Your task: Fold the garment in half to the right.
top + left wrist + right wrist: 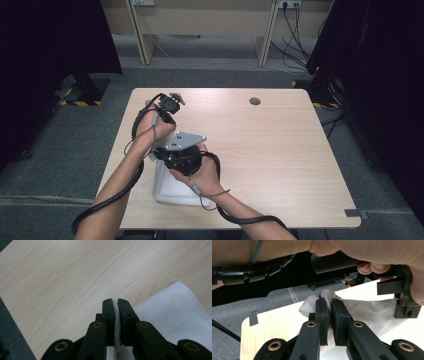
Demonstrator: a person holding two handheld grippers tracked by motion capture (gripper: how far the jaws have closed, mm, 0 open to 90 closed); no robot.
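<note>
White cloth (172,192) at table's (280,150) seven o'clock; my left gripper (116,312) and right gripper (329,312) both clamped on it.

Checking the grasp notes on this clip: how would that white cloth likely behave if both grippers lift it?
Probably floppy: the white cloth bunches and folds between the right gripper. Likely thin and light: the left gripper shuts almost fully on its edge. It should sag between the two grips rather than hold shape.

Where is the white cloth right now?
In the high view the white cloth lies at the wooden table's near-left edge, under both hands; each gripper view shows its tongs pinching a fold of it.
</note>
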